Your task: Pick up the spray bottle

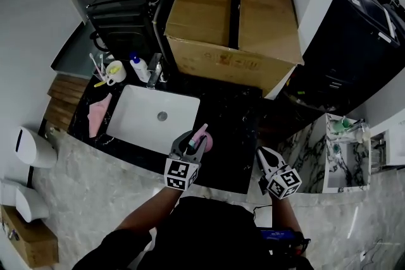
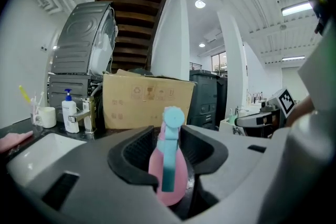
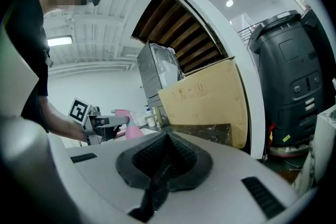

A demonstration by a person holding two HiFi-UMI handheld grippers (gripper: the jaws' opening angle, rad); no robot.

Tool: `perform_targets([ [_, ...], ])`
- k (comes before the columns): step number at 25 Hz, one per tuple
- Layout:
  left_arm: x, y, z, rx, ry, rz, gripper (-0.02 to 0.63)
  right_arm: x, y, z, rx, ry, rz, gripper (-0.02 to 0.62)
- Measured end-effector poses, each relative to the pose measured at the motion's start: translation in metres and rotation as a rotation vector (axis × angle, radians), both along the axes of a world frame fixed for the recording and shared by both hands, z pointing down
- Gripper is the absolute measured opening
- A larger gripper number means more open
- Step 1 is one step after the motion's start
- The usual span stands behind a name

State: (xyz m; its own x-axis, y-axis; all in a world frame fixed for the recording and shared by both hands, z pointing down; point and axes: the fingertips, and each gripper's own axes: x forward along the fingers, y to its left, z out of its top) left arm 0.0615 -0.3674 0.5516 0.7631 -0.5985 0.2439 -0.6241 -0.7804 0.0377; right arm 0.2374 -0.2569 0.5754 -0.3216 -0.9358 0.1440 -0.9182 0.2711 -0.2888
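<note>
The pink spray bottle (image 1: 202, 136) with a light-blue trigger head stands upright on the black counter (image 1: 228, 136), just right of the sink. My left gripper (image 1: 193, 141) is open with its jaws on either side of the bottle. In the left gripper view the bottle (image 2: 169, 168) fills the gap deep between the jaws of the left gripper (image 2: 169, 145), and dark space shows at its right side. My right gripper (image 1: 262, 156) hovers over the counter's front right, shut and empty. In the right gripper view its pads meet (image 3: 164, 159), and the bottle (image 3: 132, 131) shows far off to the left.
A white sink (image 1: 130, 126) with a faucet (image 1: 154, 70) lies left of the bottle. Behind it are a soap dispenser (image 1: 138, 67), a cup with toothbrushes (image 1: 115, 71) and a pink cloth (image 1: 97, 114). A large cardboard box (image 1: 234, 16) sits at the counter's back. A white shelf (image 1: 345, 148) stands at right.
</note>
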Motion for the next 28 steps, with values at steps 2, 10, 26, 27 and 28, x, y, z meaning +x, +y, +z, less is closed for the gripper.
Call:
perform_targets([
  [2, 0.001, -0.002, 0.003, 0.0, -0.012, -0.002, 0.161, 0.002, 0.0, 0.0, 0.0, 0.003, 0.009, 0.026],
  [10, 0.004, -0.002, 0.007, 0.009, -0.04, -0.006, 0.132, 0.006, -0.001, 0.003, -0.01, -0.001, 0.02, 0.026],
  [26, -0.001, 0.018, -0.011, 0.039, -0.024, -0.026, 0.129, 0.004, 0.004, -0.001, 0.007, -0.006, -0.041, 0.026],
  [27, -0.001, 0.021, -0.012, 0.041, -0.024, -0.028, 0.129, 0.004, 0.005, 0.0, 0.008, -0.007, -0.048, 0.026],
  [28, -0.002, 0.024, -0.012, 0.044, -0.022, -0.03, 0.129, 0.004, 0.007, 0.0, 0.01, -0.007, -0.054, 0.026],
])
